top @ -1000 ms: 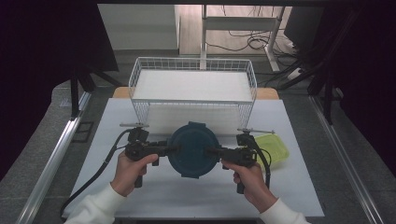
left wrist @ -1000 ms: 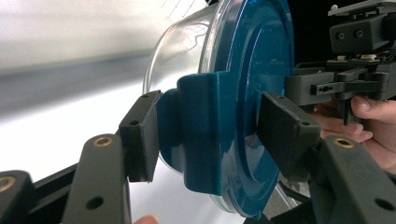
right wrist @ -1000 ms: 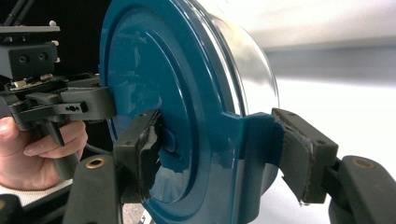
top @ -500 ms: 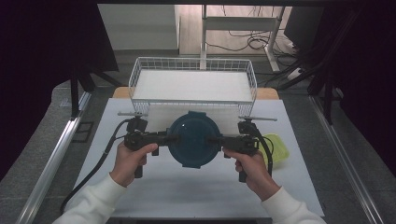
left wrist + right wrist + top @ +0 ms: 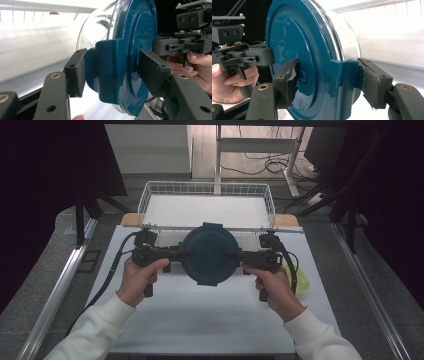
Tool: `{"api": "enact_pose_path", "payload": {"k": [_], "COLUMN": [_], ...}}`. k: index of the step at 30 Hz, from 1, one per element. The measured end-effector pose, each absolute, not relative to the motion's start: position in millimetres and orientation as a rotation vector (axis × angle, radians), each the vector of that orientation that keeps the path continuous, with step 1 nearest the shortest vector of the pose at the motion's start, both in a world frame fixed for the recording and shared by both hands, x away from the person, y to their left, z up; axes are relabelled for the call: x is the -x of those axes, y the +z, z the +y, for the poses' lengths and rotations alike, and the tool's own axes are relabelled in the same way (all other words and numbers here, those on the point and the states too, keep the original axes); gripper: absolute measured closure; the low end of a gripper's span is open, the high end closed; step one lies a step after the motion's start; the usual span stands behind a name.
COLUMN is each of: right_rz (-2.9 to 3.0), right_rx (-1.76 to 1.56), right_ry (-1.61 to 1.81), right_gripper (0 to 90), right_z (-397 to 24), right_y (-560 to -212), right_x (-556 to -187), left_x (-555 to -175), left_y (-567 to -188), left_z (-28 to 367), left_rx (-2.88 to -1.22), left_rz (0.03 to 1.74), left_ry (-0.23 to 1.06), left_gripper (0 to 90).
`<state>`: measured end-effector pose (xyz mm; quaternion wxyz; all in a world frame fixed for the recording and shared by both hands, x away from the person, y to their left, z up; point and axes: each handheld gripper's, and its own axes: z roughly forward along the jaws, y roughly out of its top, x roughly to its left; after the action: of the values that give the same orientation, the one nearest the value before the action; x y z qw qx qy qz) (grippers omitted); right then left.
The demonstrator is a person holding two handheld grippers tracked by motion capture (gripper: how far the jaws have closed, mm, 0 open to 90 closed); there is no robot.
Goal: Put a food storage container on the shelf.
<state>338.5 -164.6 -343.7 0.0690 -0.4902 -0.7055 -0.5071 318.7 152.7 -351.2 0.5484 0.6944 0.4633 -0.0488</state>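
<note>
a: where is the container (image 5: pixel 208 254) now?

b: i have it lifted off the white table (image 5: pixel 200 320), in the middle, just near of the wire basket (image 5: pixel 150 195). it hangs between the two tongs, blue lid (image 5: pixel 294 50) facing up toward the high camera, clear bowl (image 5: pixel 100 22) underneath.

a: state of the tongs?

b: left gripper (image 5: pixel 186 254) is clamped on the lid's left latch tab (image 5: pixel 110 70), one pad on the lid face, one pad under the tab. right gripper (image 5: pixel 231 255) holds the right latch tab (image 5: pixel 344 82) the same way. both sit at a middling width because the tab fills them.

a: how will it handle?

b: my judgement: stiff, hard plastic, fairly light, looks empty. the glossy lid is slippery, so the pads can creep. the bowl looks like clear plastic or glass; i cannot tell which, so i treat it as breakable.

a: grip advice?

b: hold the tabs only, opposite sides, equal height. if the latches give, the bowl could drop from the lid. keep it level and clear of the basket rim. the yellow-green item (image 5: pixel 302 281) on the near right is not involved.
</note>
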Motion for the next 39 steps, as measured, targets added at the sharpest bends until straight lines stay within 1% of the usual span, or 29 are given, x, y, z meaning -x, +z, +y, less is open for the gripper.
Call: {"api": "enact_pose_path", "payload": {"k": [14, 39], "right_rz": [-2.135, -2.140], "right_rx": [1.458, 1.462], "right_ry": [-1.545, -1.573], "right_gripper": [35.0, 34.5], "right_z": [-163, -163], "right_y": [-328, -307], "right_x": [-357, -376], "left_x": [-334, -355], "left_y": [-337, -315], "left_z": [154, 154], "left_rx": [-1.637, -1.641], "left_rz": [1.087, 1.066], "left_ry": [-0.095, -0.085], "left_gripper": [42.6, 43.0]}}
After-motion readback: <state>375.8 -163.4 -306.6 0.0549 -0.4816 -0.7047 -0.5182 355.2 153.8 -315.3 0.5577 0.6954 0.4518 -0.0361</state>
